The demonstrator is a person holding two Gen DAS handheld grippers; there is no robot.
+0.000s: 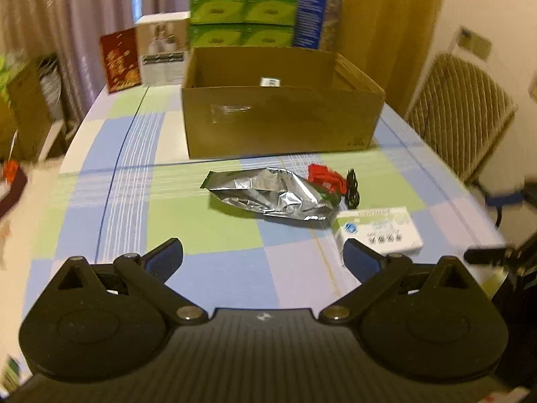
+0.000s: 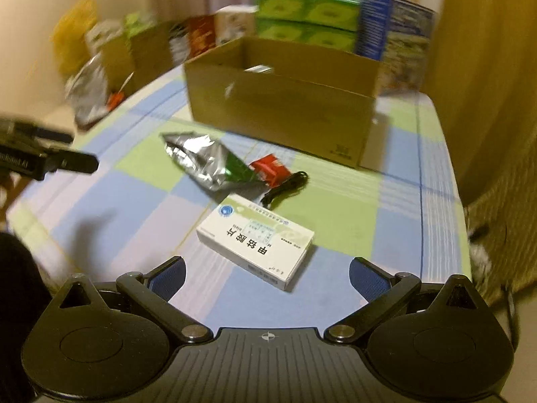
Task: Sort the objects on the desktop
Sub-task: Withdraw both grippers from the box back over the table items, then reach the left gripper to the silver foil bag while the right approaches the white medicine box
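A crumpled silver foil pouch [image 1: 268, 193] [image 2: 204, 161] lies mid-table, with a red packet [image 1: 325, 178] [image 2: 270, 168] and a coiled black cable [image 1: 352, 189] [image 2: 287, 188] at its right end. A white medicine box [image 1: 381, 231] [image 2: 256, 241] lies nearer. Behind them stands an open cardboard box [image 1: 282, 121] [image 2: 285, 110] with a small item inside. My left gripper [image 1: 263, 257] is open above the cloth, short of the pouch. My right gripper [image 2: 266, 275] is open, just short of the medicine box. The left gripper also shows at the left edge [image 2: 50, 161] of the right wrist view.
The table [image 1: 127, 174] wears a checked blue, green and lilac cloth. Green cartons [image 1: 241, 16], a blue box [image 1: 310, 16], a white box [image 1: 162, 53] and a red packet [image 1: 120, 60] stand along the far edge. A wicker chair [image 1: 459, 114] is at the right; bags crowd the left side [image 2: 87, 94].
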